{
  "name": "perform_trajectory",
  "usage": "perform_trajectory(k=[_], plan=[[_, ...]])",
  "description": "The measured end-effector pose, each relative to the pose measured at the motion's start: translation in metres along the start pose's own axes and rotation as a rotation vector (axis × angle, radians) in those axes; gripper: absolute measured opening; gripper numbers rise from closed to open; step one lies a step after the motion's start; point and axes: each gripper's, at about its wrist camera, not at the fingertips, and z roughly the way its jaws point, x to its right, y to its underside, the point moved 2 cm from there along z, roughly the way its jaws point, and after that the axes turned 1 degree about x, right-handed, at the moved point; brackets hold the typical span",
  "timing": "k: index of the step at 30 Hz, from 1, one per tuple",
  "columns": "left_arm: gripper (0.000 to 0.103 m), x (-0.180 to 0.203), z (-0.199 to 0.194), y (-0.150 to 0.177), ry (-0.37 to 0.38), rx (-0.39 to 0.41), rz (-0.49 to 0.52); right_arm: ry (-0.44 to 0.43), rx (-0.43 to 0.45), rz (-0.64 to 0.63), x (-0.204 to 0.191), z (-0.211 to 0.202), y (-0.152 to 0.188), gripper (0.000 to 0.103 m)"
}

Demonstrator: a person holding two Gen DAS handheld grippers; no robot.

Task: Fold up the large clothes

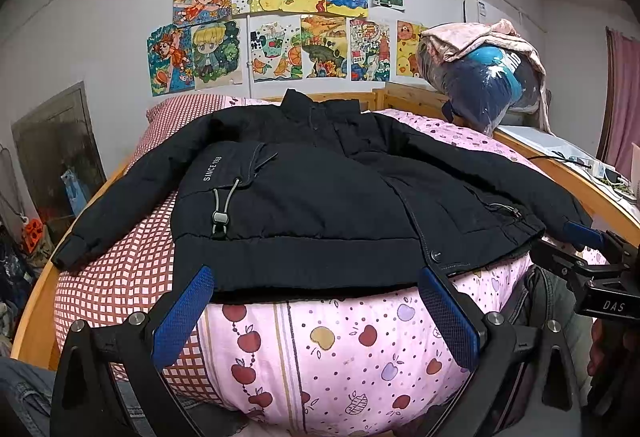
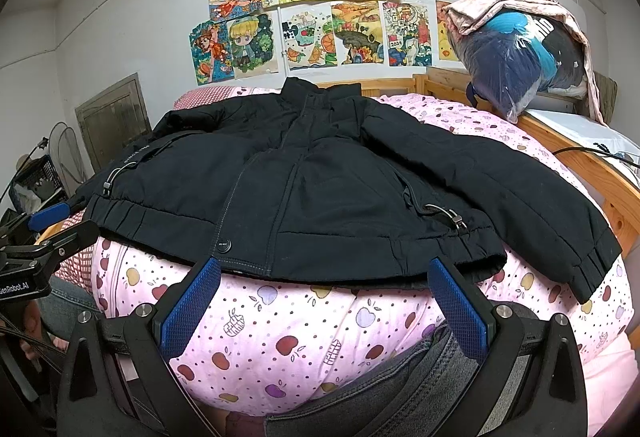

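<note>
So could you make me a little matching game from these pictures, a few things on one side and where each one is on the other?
Things:
1. Black padded jacket
2. Colourful children's drawings
3. Clear plastic bag of blue clothes
4. Pink apple-print quilt

Places:
A. Taped to the white wall
B. Spread flat, front up, sleeves out
C. Under the jacket, covering the bed
D. Far right, against the wooden bed rail

Pairs: 1-B, 2-A, 3-D, 4-C

Wooden-framed bed (image 1: 568,173) under pink apple-print quilt (image 2: 320,321), black jacket (image 1: 320,197) spread flat, red checked bedding (image 1: 132,277) alongside
</note>
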Motion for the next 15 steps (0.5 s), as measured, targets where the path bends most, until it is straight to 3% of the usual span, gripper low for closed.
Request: perform_trajectory(k=[15], plan=[[0.103,-0.0011,0.0,0.0001,0.001,0.0,0.002,-0.001,-0.003,0.002,-0.0009,-0.0008,-0.0011,0.102]])
